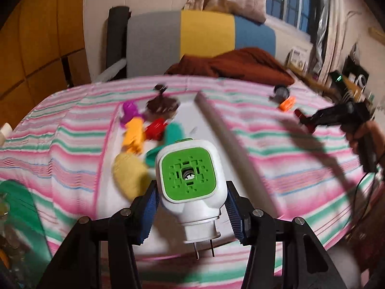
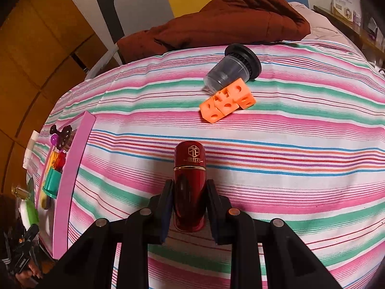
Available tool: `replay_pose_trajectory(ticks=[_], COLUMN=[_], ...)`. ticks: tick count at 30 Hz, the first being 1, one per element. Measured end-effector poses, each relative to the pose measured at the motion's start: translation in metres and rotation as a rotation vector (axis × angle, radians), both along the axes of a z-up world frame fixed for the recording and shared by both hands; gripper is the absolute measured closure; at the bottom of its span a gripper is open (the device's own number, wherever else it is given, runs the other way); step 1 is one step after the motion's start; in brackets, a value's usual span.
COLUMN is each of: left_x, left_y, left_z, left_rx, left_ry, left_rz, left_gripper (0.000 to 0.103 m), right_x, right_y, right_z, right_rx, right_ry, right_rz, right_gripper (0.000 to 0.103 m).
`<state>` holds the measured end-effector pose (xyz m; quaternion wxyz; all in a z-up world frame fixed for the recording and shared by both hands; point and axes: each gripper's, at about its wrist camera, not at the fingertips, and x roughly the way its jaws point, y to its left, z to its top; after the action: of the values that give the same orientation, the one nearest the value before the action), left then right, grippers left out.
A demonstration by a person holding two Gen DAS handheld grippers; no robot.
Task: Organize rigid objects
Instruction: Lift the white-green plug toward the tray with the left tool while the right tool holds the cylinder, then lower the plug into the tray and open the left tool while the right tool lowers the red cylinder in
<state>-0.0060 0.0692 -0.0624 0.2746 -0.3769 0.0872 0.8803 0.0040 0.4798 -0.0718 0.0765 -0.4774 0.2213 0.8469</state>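
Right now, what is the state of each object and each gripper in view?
White plug-in device with green face: held in left gripper, above the tray.
Dark red glossy bottle: clamped in right gripper.
Clear plastic cup with black lid: lying on its side.
Orange linked cubes: resting on striped cloth.

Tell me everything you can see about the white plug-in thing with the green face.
The white plug-in device has a rounded, glossy plastic body, with a square green face pierced by small slots around a central round hole. Two metal prongs stick out of its narrower base, toward the camera. The left tool grips it at both sides with blue ribbed pads, holding it above the white tray.
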Motion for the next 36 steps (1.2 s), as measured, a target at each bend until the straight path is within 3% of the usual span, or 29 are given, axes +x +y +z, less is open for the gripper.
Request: replay_pose_trajectory(ticks=[6, 17, 23, 26, 31, 36], left_x=[-0.012, -0.018, -0.028, -0.020, -0.004, 0.004], left_y=[-0.020, -0.029, -0.048, -0.044, -0.054, -0.061], left_z=[-0.010, -0.018, -0.016, -0.015, -0.005, 0.007], left_rx=[0.003, -0.144, -0.057, -0.071, 0.050, 0.078], left_ry=[-0.053, -0.026, -0.089, -0.058, -0.015, 0.058], left_rz=[0.024, 0.035, 0.115, 0.135, 0.192, 0.243], left_gripper=[0.049, 0.050, 0.050, 0.047, 0.027, 0.023], right_x=[0.001, 0.002, 0.001, 0.002, 0.003, 0.003], right_y=[-0.001, 0.000, -0.001, -0.001, -0.007, -0.023], right_z=[0.003, 0.004, 0.005, 0.008, 0.015, 0.023], right_rx=[0.016, 0.019, 0.024, 0.025, 0.026, 0.010], right_ry=[0.012, 0.016, 0.022, 0.032, 0.064, 0.105], right_rz=[-0.003, -0.010, -0.010, -0.008, 0.008, 0.045], right_gripper=[0.078, 0.078, 0.078, 0.078, 0.078, 0.078])
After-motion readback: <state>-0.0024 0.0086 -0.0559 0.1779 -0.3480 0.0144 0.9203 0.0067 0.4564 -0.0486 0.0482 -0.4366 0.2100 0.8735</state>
